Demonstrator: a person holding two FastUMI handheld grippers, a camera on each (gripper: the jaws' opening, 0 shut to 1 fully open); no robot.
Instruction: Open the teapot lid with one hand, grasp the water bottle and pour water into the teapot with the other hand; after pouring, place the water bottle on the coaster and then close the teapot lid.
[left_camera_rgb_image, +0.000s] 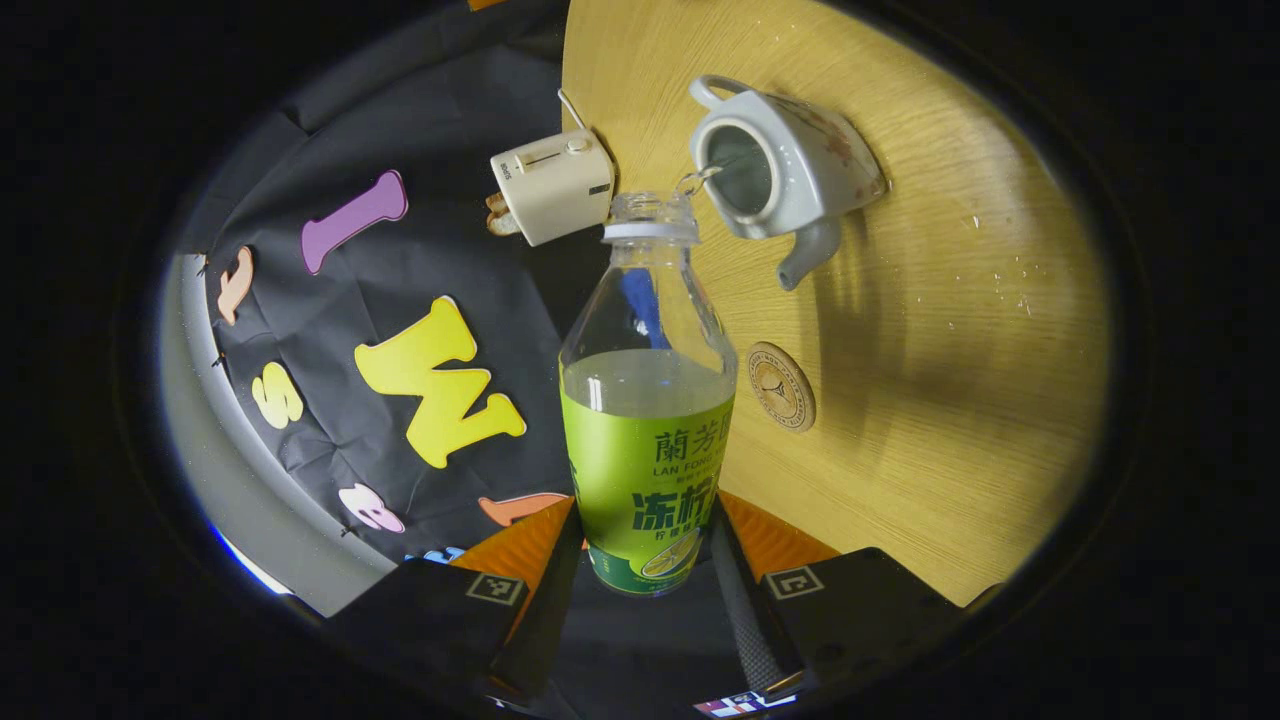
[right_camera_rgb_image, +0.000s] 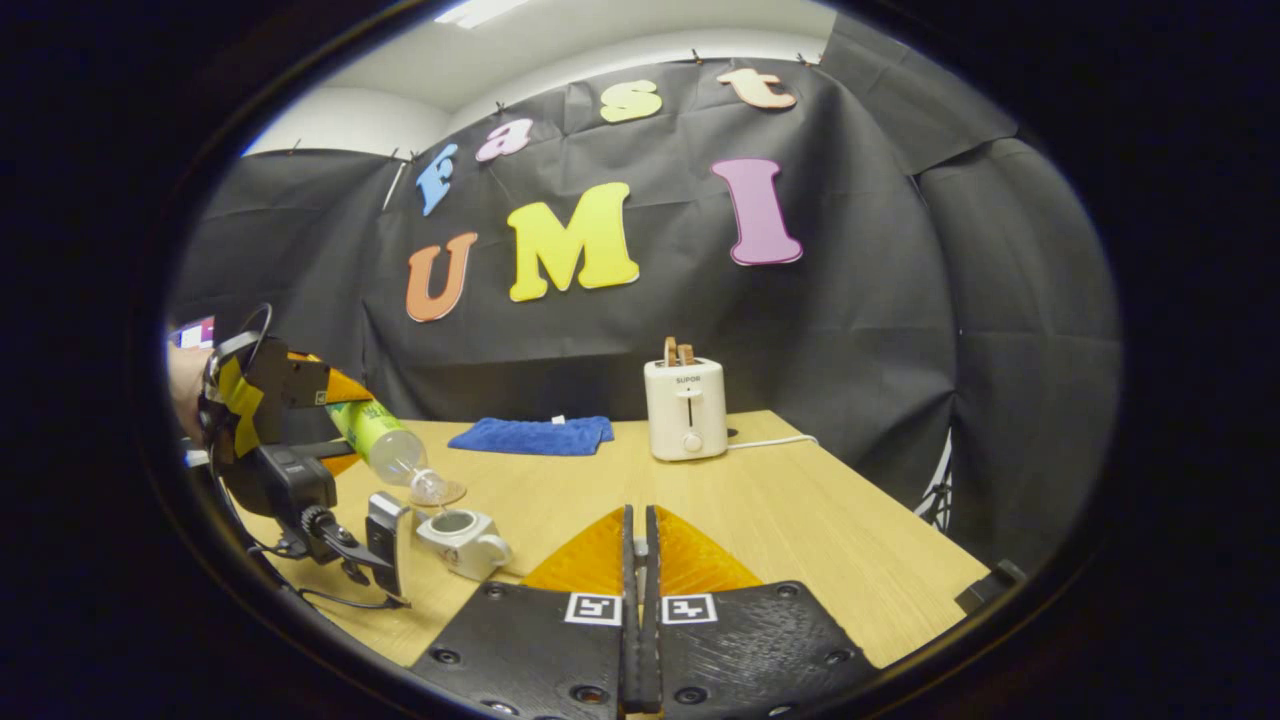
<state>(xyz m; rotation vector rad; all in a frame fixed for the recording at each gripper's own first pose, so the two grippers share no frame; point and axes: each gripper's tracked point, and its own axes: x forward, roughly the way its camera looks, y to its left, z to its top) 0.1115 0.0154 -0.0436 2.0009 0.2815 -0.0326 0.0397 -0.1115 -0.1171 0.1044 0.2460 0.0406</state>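
Observation:
In the left gripper view my left gripper (left_camera_rgb_image: 645, 535) is shut on a clear water bottle (left_camera_rgb_image: 648, 400) with a green label, capless and about half full. The bottle tips toward the white teapot (left_camera_rgb_image: 815, 160), which stands lidless on the wooden table, and a thin stream of water (left_camera_rgb_image: 697, 180) runs from the bottle's mouth over the pot's opening. A round coaster (left_camera_rgb_image: 781, 386) lies just beside the spout. In the right gripper view the same bottle (right_camera_rgb_image: 385, 440) leans over the teapot (right_camera_rgb_image: 462, 535) at far left. My right gripper (right_camera_rgb_image: 638, 545) hangs above the table, fingers together, with whatever is beneath them hidden.
A white toaster (right_camera_rgb_image: 686, 408) with bread in it stands at the table's back edge, its cord trailing right. A blue cloth (right_camera_rgb_image: 533, 435) lies to its left. The wooden table (right_camera_rgb_image: 850, 540) ends at the right, near the black wall.

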